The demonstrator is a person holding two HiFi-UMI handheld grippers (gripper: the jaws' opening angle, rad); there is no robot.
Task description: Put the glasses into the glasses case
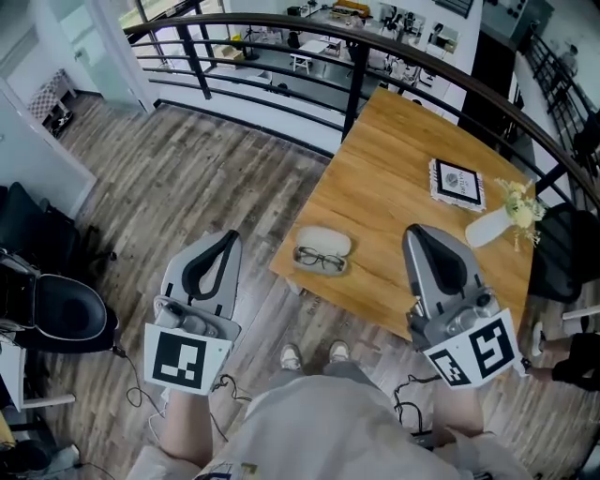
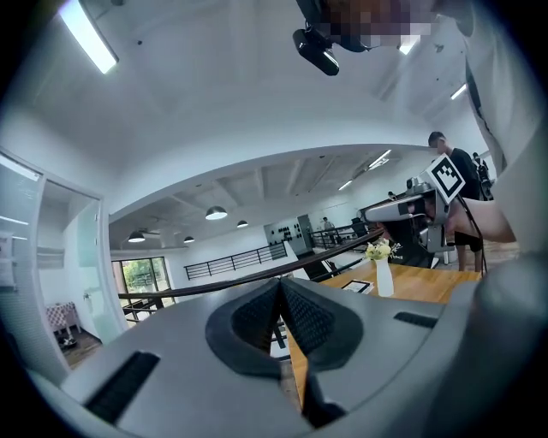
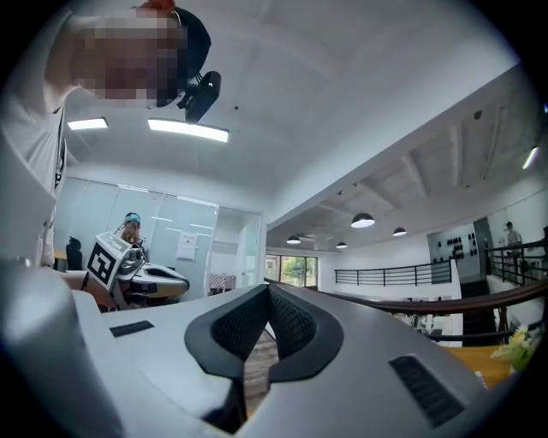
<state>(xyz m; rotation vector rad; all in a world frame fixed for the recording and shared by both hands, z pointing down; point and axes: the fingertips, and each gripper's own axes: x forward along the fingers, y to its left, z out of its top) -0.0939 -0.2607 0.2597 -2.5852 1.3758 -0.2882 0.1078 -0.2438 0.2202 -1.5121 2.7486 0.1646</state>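
Note:
Dark-rimmed glasses (image 1: 321, 259) lie on the wooden table (image 1: 394, 187) near its front corner, right against the near side of a cream oval glasses case (image 1: 324, 241). I cannot tell whether they rest inside it. My left gripper (image 1: 228, 239) hangs over the floor to the left of the table, jaws together and empty. My right gripper (image 1: 415, 234) hovers above the table's front edge, to the right of the case, also shut and empty. In the left gripper view the left gripper (image 2: 280, 282) points level across the room; the right gripper (image 3: 269, 288) does the same in its own view.
A white vase with flowers (image 1: 495, 223) and a framed card (image 1: 457, 183) stand at the table's right. A dark curved railing (image 1: 281, 28) runs behind the table. A black chair (image 1: 56, 314) sits on the floor at the left. The person's shoes (image 1: 314, 354) are at the table's edge.

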